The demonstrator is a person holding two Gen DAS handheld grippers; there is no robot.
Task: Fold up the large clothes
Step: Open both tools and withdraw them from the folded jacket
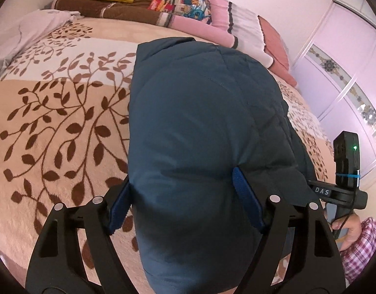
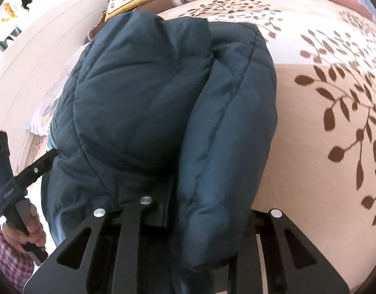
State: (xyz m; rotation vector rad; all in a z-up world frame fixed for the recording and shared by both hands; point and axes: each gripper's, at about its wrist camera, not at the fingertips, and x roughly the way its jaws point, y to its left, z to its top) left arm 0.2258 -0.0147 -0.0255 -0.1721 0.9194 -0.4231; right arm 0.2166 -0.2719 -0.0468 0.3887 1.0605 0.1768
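Note:
A dark teal padded jacket (image 1: pixel 200 127) lies folded on a bed with a beige leaf-pattern blanket (image 1: pixel 53 122). My left gripper (image 1: pixel 185 196) straddles the jacket's near end, its blue-padded fingers (image 1: pixel 246 201) pressing into the fabric on both sides. In the right wrist view the jacket (image 2: pixel 151 98) bulges over my right gripper (image 2: pixel 207 220); a thick fold of it sits between the black finger arms, and the fingertips are hidden under the cloth. The right gripper's body also shows in the left wrist view (image 1: pixel 344 171).
Pillows and folded blankets (image 1: pixel 163 2) lie at the head of the bed. A white cloth (image 1: pixel 33 31) is at the far left. A wardrobe with sliding doors (image 1: pixel 347 73) stands to the right. The person's hand and checked sleeve (image 2: pixel 16 245) are nearby.

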